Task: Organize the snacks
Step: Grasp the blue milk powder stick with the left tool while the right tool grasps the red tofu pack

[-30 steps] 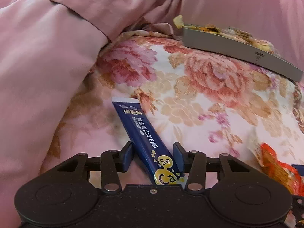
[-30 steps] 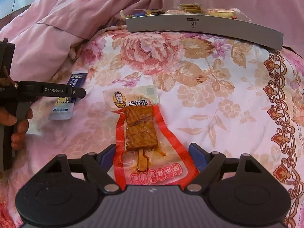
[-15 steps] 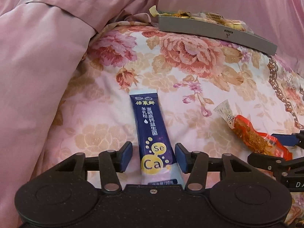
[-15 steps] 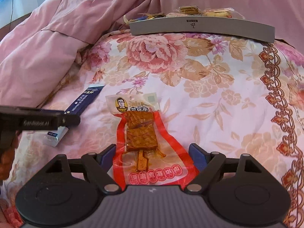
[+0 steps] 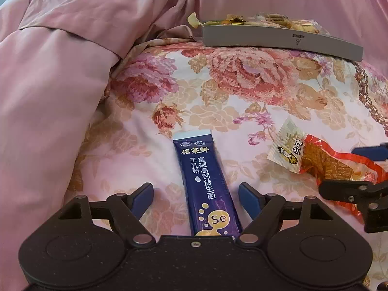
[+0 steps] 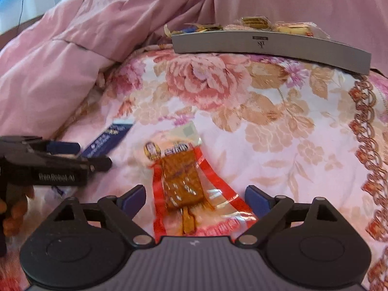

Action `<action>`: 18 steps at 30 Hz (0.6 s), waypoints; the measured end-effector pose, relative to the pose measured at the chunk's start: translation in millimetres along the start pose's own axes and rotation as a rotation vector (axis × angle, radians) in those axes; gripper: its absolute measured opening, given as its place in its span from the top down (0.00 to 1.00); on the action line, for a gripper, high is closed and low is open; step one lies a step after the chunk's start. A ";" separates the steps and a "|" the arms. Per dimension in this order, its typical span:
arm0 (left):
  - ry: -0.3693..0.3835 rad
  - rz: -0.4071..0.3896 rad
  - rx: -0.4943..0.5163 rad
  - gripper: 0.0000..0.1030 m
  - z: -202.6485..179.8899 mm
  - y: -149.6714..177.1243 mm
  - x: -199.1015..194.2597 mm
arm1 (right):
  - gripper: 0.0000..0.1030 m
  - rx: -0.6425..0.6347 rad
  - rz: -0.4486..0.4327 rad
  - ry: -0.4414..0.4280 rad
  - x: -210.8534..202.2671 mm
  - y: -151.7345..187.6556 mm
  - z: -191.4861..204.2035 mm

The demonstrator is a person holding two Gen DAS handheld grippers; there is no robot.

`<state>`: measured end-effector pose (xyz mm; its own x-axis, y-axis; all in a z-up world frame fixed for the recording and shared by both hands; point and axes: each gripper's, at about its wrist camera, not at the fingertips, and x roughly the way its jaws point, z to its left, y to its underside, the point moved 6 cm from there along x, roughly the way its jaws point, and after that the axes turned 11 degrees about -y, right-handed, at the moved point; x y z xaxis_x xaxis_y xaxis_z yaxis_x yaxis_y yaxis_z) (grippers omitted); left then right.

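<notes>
From the left wrist view, the left claw (image 5: 196,194) stands wide and is opening, its blue pads clear on either side of the dark blue sachet (image 5: 205,181) lying flat on the floral bedspread (image 5: 242,92). To lift it well, I'd centre the pads on the sachet's narrow sides and pinch low, then carry it to the grey tray (image 5: 278,40) at the far end. A second ago the pads sat much closer to the sachet, which lay tilted.

From the right wrist view, the right claw (image 6: 195,198) is wide and opening too, straddling the red tofu packet (image 6: 184,181) without touching it. Earlier the gap was narrower.
</notes>
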<state>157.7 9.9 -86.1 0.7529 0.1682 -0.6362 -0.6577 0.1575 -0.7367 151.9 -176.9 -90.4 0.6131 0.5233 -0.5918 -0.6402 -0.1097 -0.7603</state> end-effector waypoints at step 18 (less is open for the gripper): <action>0.126 0.026 0.031 0.63 -18.2 6.5 -24.9 | 0.33 -0.108 -0.013 0.066 -14.1 22.0 22.2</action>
<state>135.1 -10.9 -79.2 0.7313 0.0497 -0.6803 -0.6761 0.1847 -0.7133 118.9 -168.0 -92.8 0.6528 0.4689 -0.5950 -0.5801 -0.1957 -0.7907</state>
